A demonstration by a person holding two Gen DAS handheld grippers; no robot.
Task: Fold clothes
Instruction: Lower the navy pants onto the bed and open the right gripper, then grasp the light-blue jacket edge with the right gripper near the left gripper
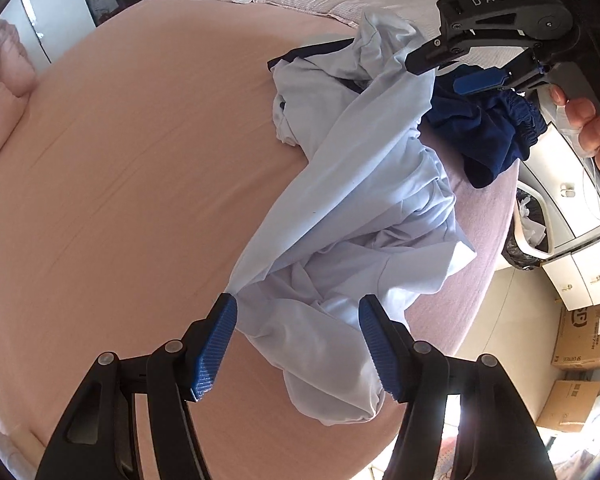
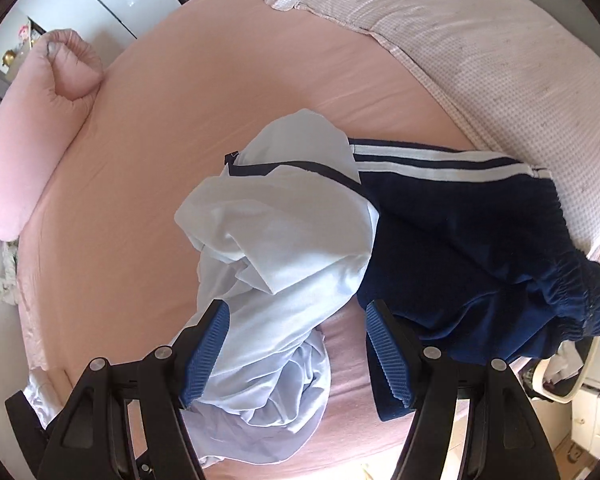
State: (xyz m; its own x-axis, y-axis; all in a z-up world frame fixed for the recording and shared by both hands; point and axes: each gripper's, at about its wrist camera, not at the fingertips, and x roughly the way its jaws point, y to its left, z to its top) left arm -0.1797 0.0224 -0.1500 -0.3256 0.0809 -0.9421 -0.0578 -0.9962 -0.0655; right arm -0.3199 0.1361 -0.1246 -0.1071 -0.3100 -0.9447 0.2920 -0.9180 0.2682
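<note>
Two garments lie crumpled on the bed (image 1: 120, 160): a shirt (image 1: 352, 208) and, at 2 o'clock, shorts (image 2: 480, 240) it partly hides. Both grippers' fingers (image 1: 216, 348) (image 2: 206, 352) stand apart, straddling shirt folds.

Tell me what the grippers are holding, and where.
Nothing is clamped: left gripper and right gripper are open, with the light blue shirt between their fingers.

two garments (image 2: 284, 240), two tongs (image 1: 298, 344), one pillow (image 2: 32, 140)
</note>
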